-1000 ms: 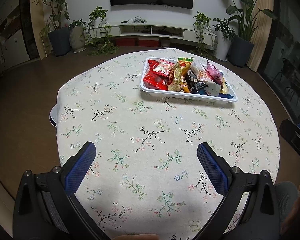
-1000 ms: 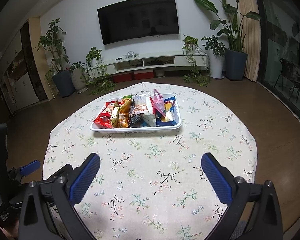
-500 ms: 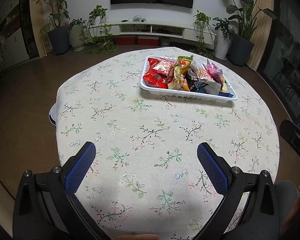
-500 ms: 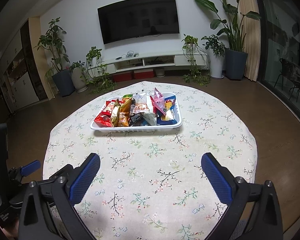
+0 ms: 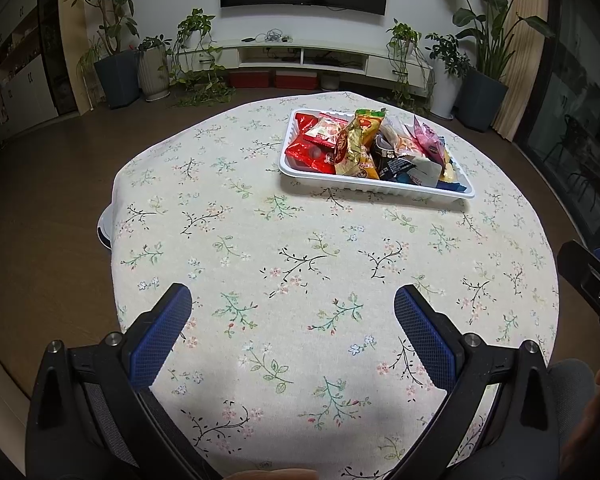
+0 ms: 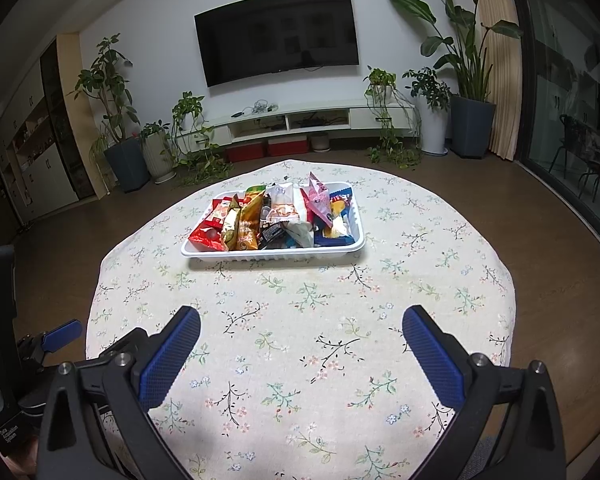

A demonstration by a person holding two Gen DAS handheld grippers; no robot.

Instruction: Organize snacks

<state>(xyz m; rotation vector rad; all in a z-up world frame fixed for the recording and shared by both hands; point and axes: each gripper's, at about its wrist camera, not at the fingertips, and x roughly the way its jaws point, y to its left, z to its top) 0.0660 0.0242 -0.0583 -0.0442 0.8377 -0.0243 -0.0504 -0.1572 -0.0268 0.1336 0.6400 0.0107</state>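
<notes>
The left gripper hung over the near part of the table with its blue-padded fingers spread wide and nothing between them. The right gripper was in the same state: fingers far apart, empty, over the flowered cloth.

The white tray sat on the cloth well ahead of both pairs of fingers, touched by neither. From the left gripper it lay ahead and off toward the right finger's side; from the right gripper the tray lay ahead and slightly toward the left finger's side. It was heaped with snacks. A red packet lay at the tray's left end, a gold packet stood tilted next to it, and a pink packet stuck up further right. In the right view the same red packet, gold packet and pink packet ran left to right, with blue wrappers at the tray's right end. What the wrappers held could not be read.

Part of the right gripper's body showed at the right edge of the left view, and the left gripper's body at the left edge of the right view. Beyond the table, far past the fingers, a TV hung on the wall above a low cabinet flanked by potted plants.
</notes>
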